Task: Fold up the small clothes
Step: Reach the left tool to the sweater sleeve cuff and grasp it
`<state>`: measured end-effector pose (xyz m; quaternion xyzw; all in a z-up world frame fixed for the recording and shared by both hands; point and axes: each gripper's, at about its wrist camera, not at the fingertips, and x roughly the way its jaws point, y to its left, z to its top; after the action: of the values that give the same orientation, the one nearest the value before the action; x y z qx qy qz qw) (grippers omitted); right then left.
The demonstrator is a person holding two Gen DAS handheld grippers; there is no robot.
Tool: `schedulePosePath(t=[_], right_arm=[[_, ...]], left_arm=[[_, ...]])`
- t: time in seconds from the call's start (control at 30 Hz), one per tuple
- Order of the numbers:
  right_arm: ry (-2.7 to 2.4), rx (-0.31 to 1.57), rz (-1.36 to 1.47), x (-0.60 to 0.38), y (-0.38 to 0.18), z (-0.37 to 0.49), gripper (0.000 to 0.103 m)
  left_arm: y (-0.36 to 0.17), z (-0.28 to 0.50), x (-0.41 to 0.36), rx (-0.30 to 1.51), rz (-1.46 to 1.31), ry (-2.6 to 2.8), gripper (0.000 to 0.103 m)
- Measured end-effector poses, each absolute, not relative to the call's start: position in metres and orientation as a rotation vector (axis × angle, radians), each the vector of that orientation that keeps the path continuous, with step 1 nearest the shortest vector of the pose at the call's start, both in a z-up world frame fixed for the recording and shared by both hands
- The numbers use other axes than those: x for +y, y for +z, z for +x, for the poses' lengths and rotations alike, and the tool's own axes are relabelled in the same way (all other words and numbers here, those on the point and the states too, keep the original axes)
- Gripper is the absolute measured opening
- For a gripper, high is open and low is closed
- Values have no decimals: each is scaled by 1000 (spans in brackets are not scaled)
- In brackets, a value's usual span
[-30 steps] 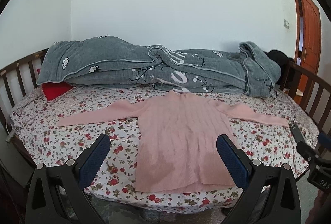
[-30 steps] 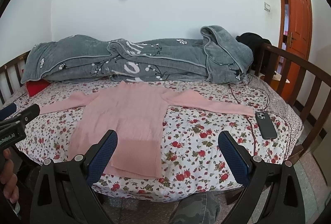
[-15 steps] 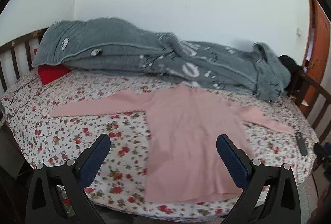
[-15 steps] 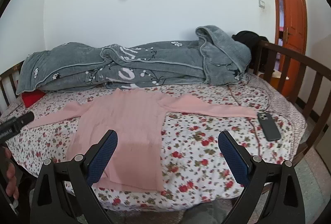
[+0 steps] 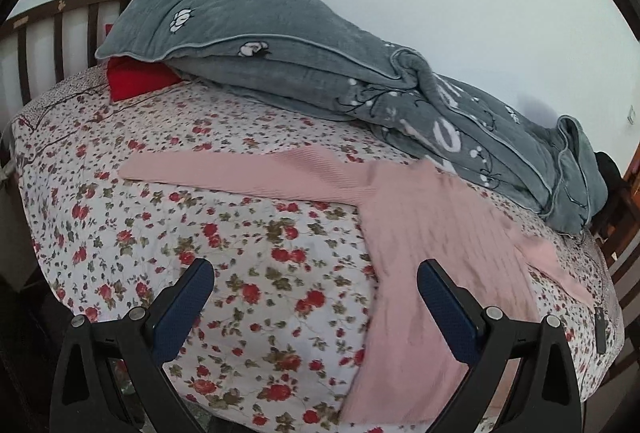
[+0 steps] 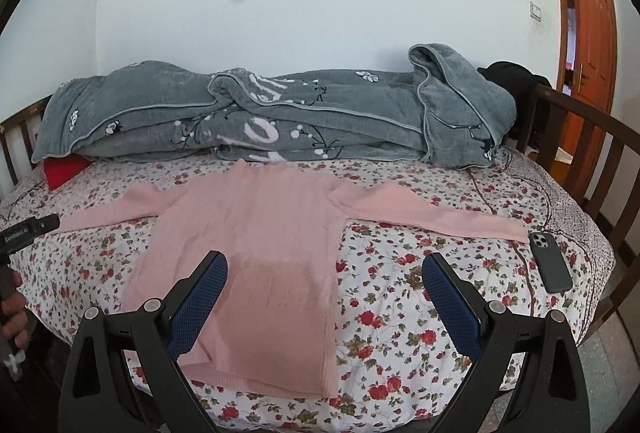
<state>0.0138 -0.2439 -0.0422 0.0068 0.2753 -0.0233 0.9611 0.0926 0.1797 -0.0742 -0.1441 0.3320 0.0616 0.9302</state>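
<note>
A pink knit sweater (image 6: pixel 256 233) lies flat on the floral bedsheet (image 6: pixel 400 313), both sleeves spread out sideways. In the left wrist view the sweater (image 5: pixel 440 253) sits to the right, its left sleeve (image 5: pixel 240 173) stretching ahead. My left gripper (image 5: pixel 314 285) is open and empty above the sheet, left of the sweater's body. My right gripper (image 6: pixel 324 273) is open and empty over the sweater's lower right part. The left gripper's body also shows at the left edge of the right wrist view (image 6: pixel 24 233).
A rolled grey blanket (image 6: pixel 260 121) lies along the bed's far side, over a red cushion (image 6: pixel 64 171). A dark phone (image 6: pixel 550 261) with a cable lies by the right sleeve end. Wooden rails (image 6: pixel 592 153) ring the bed. An orange door (image 6: pixel 588 33) stands at right.
My left gripper has swung left and closer to the bed, so the sweater's left sleeve is now ahead. My right gripper has moved slightly closer. The sweater has not moved.
</note>
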Motion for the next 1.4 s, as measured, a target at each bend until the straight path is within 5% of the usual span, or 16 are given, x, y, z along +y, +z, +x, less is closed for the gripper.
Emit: schedulePosePath(t=[0.73, 0.9, 1.17, 1.23, 1.27, 1.4], right_arm=[[31, 564, 28, -231, -84, 119, 97], [11, 581, 25, -238, -105, 141, 97], [-50, 616, -6, -245, -128, 162, 97], [-57, 616, 4, -245, -131, 164, 96], [-63, 620, 8, -246, -132, 164, 96], [-72, 612, 19, -254, -130, 159, 96]], left_arm=[[-164, 187, 330, 727, -473, 328, 92], [-195, 220, 375, 754, -576, 368, 61], [-209, 243, 433, 612, -793, 357, 56], [-206, 247, 434, 624, -759, 408, 33], [-205, 249, 434, 643, -741, 437, 11], [-191, 246, 432, 608, -699, 429, 7]])
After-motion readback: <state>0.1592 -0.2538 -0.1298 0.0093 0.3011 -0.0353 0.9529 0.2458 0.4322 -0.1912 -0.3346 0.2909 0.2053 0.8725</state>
